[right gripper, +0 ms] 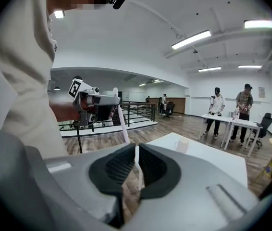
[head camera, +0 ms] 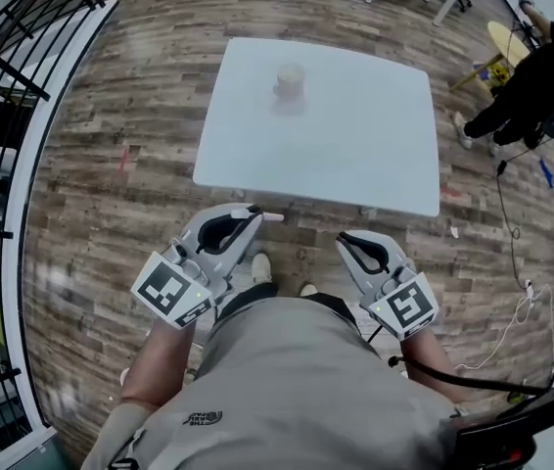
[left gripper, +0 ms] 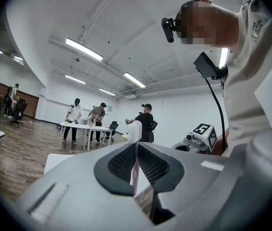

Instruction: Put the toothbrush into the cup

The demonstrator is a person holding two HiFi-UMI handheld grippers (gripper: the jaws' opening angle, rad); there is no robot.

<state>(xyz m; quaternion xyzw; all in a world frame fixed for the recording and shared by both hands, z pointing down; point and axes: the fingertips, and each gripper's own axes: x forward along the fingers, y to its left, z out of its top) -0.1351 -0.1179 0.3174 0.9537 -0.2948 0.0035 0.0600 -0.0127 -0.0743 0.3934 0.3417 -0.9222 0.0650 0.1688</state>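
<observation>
A pale cup (head camera: 290,81) stands at the far middle of the white table (head camera: 355,155); it also shows small in the right gripper view as the cup (right gripper: 181,144). Short of the table's near edge, over the floor, my left gripper (head camera: 248,214) is shut on a whitish-pink toothbrush (head camera: 270,216). The toothbrush (left gripper: 134,133) sticks out past the jaws, its handle pinched between the pads. From the right gripper view, the left gripper (right gripper: 108,110) carries the toothbrush (right gripper: 122,124) slanting down. My right gripper (head camera: 346,238) is beside it, jaws together with nothing in them.
A black railing (head camera: 8,106) runs along the left. A person in dark clothes (head camera: 527,86) stands beyond the table's right corner near a yellow stool (head camera: 502,39). A cable (head camera: 524,302) trails on the wood floor. Several people (left gripper: 85,117) work at far tables.
</observation>
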